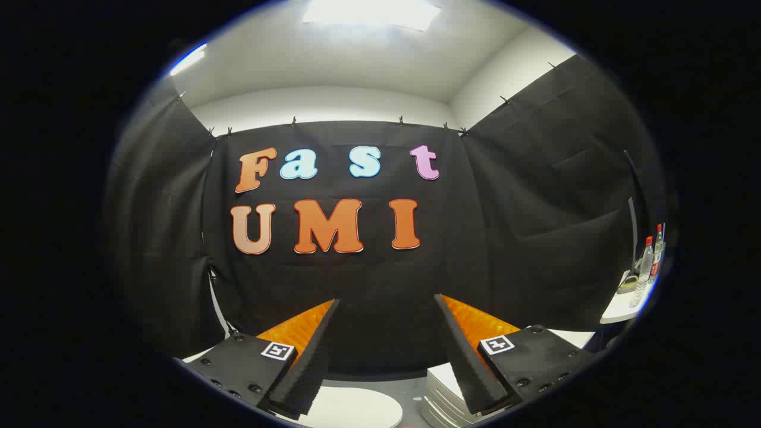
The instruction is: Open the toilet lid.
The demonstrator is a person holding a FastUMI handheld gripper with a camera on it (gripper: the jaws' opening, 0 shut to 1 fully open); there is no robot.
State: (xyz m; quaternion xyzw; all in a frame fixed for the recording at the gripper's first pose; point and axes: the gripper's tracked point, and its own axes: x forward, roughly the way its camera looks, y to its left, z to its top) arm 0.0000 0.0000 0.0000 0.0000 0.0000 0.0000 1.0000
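Your gripper (386, 303) is spread wide, its two black-padded fingers (309, 356) angled apart with nothing between them and nothing in their hold. It points level at the black cloth wall (535, 196), well above the fixture. The toilet lid (351, 407), a white rounded surface, lies low at about 6 o'clock from the gap between the fingers, just under the left finger's base; it looks flat and closed, though little of it shows. Beside it, under the right finger at about 5 o'clock, sits a white ribbed block (443, 392). Far out at 3 o'clock, a white shelf (615, 309) carries two bottles (645, 267).
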